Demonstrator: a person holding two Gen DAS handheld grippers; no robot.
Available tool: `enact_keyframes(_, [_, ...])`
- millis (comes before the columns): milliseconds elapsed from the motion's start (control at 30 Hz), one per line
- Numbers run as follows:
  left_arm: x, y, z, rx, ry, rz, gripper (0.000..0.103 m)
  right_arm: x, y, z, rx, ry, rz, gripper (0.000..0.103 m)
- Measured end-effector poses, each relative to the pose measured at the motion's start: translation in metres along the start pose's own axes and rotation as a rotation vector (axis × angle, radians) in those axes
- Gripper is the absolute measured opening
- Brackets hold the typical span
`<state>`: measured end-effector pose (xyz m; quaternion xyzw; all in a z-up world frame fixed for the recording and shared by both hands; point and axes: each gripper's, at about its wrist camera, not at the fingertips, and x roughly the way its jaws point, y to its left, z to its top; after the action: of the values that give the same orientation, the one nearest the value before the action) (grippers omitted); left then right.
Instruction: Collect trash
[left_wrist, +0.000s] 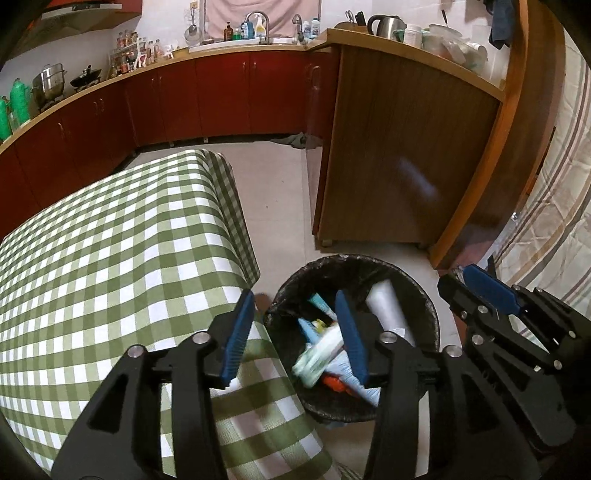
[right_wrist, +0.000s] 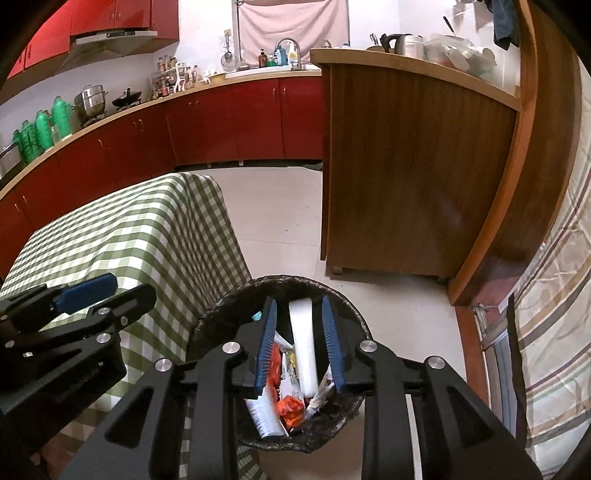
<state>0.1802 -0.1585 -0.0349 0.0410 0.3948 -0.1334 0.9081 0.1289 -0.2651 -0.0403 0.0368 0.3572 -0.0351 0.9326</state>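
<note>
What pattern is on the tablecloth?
Green and white checks on the tablecloth, clearest in the left wrist view.

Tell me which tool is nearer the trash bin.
Right. The right tool hangs open directly over the trash bin; the left tool, also open, straddles its rim beside the table.

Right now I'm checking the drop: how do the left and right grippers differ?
The left gripper is open wide, half over the checked table and half over the bin; the right gripper is open more narrowly and centred over the bin. A blurred packet shows between the left fingers; a white tube lies below the right. Both are empty.
</note>
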Motion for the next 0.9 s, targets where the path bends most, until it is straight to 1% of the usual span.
enact_keyframes(100, [0.0,0.0,0.0,-0.001,0.0,0.002,0.045,-0.001,-0.001,0.0,0.0,-0.003,-0.006,0.032])
enact_keyframes(533, [-0.003,0.004,-0.006,-0.007,0.0,0.011,0.045,-0.002,-0.002,0.002,0.001,-0.001,-0.01,0.032])
enact_keyframes(833, [-0.023,0.012,-0.012,-0.013,-0.021,0.02,0.046,-0.018,0.004,-0.002,-0.001,-0.017,-0.018,0.032])
enact_keyframes(900, [-0.03,0.015,-0.015,-0.017,-0.028,0.023,0.047,-0.024,0.006,-0.003,-0.004,-0.022,-0.021,0.035])
